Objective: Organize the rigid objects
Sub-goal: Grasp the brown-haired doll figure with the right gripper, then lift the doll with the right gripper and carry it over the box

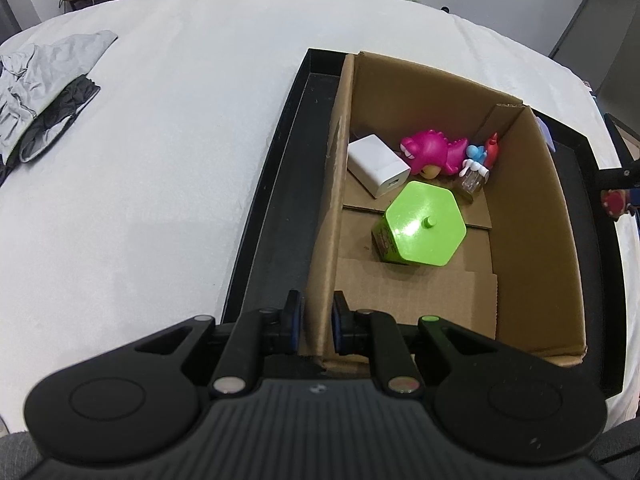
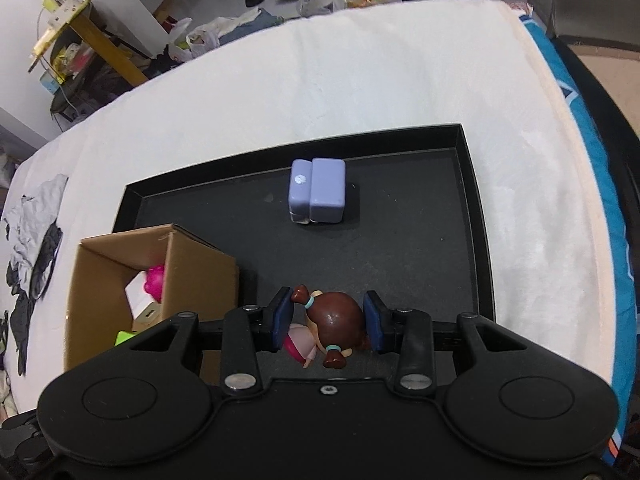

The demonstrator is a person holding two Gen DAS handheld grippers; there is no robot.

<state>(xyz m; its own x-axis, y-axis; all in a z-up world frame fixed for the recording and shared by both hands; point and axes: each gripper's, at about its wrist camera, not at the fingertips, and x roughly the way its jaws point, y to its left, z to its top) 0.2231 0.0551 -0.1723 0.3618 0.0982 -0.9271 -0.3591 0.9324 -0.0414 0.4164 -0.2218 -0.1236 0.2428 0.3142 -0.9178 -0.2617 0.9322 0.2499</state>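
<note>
A cardboard box (image 1: 524, 216) stands in a black tray (image 1: 276, 200). It holds a green hexagonal container (image 1: 424, 228), a white charger (image 1: 376, 164), a pink dinosaur toy (image 1: 432, 152) and small figures. My left gripper (image 1: 316, 324) is shut on the box's near left wall. My right gripper (image 2: 330, 322) is shut on a doll figure with brown hair (image 2: 332, 318) above the tray (image 2: 420, 220), right of the box (image 2: 196, 268). A lavender block (image 2: 318, 192) sits at the tray's far side.
The tray lies on a white bed (image 1: 160, 140). Grey and black clothes (image 1: 40, 92) lie at the bed's left edge. Cluttered floor and a yellow table (image 2: 80, 12) are beyond the bed. A blue-trimmed edge (image 2: 580, 128) runs on the right.
</note>
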